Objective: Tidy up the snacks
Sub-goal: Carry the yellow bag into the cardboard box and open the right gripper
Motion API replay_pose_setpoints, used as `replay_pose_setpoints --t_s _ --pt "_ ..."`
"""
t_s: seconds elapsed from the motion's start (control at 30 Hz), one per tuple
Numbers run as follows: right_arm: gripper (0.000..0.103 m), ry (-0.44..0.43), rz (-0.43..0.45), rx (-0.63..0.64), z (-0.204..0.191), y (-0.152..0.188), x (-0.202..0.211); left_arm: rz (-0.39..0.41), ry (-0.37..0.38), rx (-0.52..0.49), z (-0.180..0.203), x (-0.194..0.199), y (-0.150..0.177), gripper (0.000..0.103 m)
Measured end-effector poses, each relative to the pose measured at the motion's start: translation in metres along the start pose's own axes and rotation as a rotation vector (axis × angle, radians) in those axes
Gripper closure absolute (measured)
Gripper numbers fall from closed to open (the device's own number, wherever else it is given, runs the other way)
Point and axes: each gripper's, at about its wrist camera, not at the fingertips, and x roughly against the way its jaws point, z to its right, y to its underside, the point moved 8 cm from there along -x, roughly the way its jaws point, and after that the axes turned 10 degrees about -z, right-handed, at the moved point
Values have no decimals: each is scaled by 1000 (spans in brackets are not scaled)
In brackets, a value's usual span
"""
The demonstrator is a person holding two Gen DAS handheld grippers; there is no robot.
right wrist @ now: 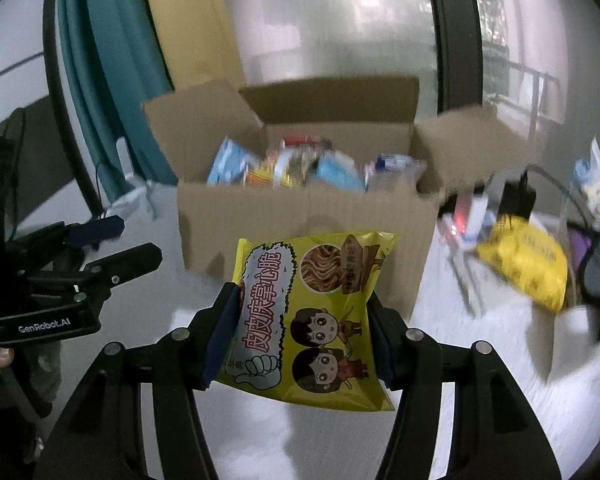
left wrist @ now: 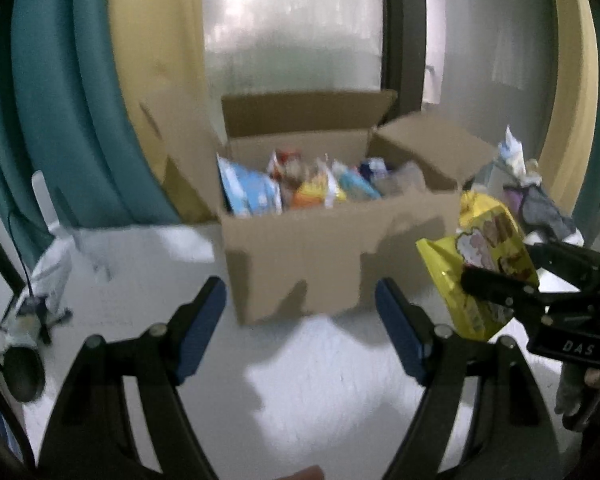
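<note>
An open cardboard box (left wrist: pixel 300 256) stands on the white surface with several snack packets (left wrist: pixel 300 184) inside; it also shows in the right wrist view (right wrist: pixel 300 216). My right gripper (right wrist: pixel 300 332) is shut on a yellow snack packet (right wrist: pixel 312 320) with cartoon faces, held in front of the box. In the left wrist view that yellow packet (left wrist: pixel 480 264) hangs at the right, in the right gripper (left wrist: pixel 496 280). My left gripper (left wrist: pixel 300 328) is open and empty, in front of the box; it shows at the left in the right wrist view (right wrist: pixel 116 244).
Teal and yellow curtains (left wrist: pixel 80 100) hang behind the box before a window. Another yellow packet (right wrist: pixel 528 260), bags and loose items lie to the right of the box. A cable and white items (left wrist: pixel 40 280) lie at the left.
</note>
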Motion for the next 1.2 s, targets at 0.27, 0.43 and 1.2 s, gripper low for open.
replay_pose_setpoints --t_s 0.27,0.43,1.2 --pt "41 8 81 12 14 -58 1 70 -7 0 -5 -4 -45 25" --pt "41 17 102 -23 32 -88 -12 90 7 21 -5 -17 -68 25" --pt "41 2 94 -118 62 -180 -94 145 -17 61 -21 -75 -151 25"
